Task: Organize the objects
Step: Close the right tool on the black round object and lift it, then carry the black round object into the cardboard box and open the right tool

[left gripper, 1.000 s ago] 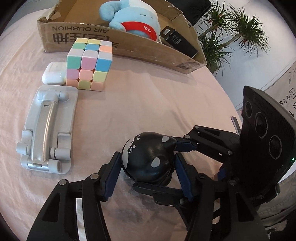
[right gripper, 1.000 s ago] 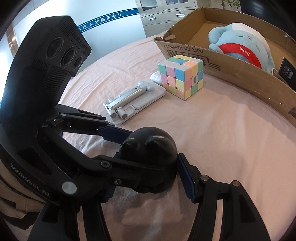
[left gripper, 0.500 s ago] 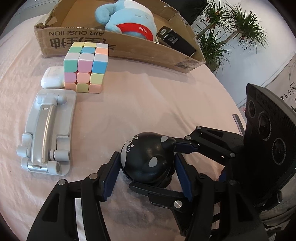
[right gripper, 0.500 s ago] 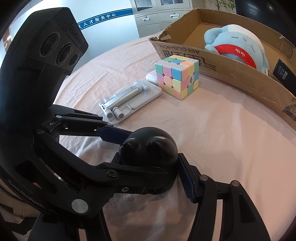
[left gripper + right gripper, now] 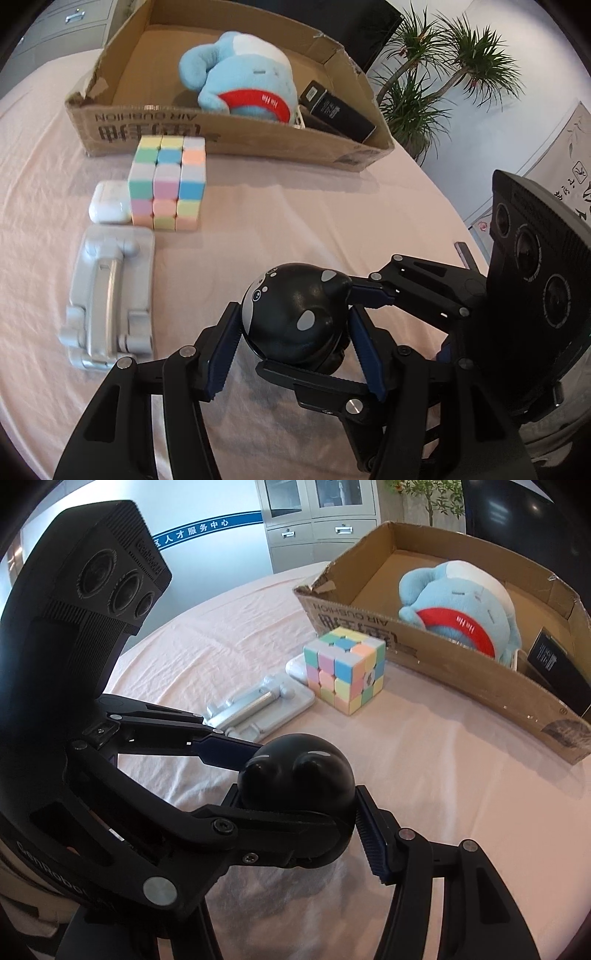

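Observation:
A round black whale-shaped toy (image 5: pixel 295 314) (image 5: pixel 295 779) is held between both grippers, above the pink tablecloth. My left gripper (image 5: pixel 295 332) has both blue pads against its sides. My right gripper (image 5: pixel 299 805) closes on it from the other direction and crosses the left one. A pastel puzzle cube (image 5: pixel 166 184) (image 5: pixel 345 672), a white earbud case (image 5: pixel 109 203) and a grey folding phone stand (image 5: pixel 109 295) (image 5: pixel 258 709) lie on the cloth. A cardboard box (image 5: pixel 229 136) (image 5: pixel 461 672) holds a blue plush toy (image 5: pixel 243 81) (image 5: pixel 461 602) and a black carton (image 5: pixel 336 110).
The round table's edge curves at the right in the left wrist view. Potted plants (image 5: pixel 443 81) stand beyond it. Grey cabinets (image 5: pixel 321 520) and a wall sign stand behind the table in the right wrist view.
Both grippers have risen with the black toy between them, so the box interior shows more. The objects on the cloth have not moved.

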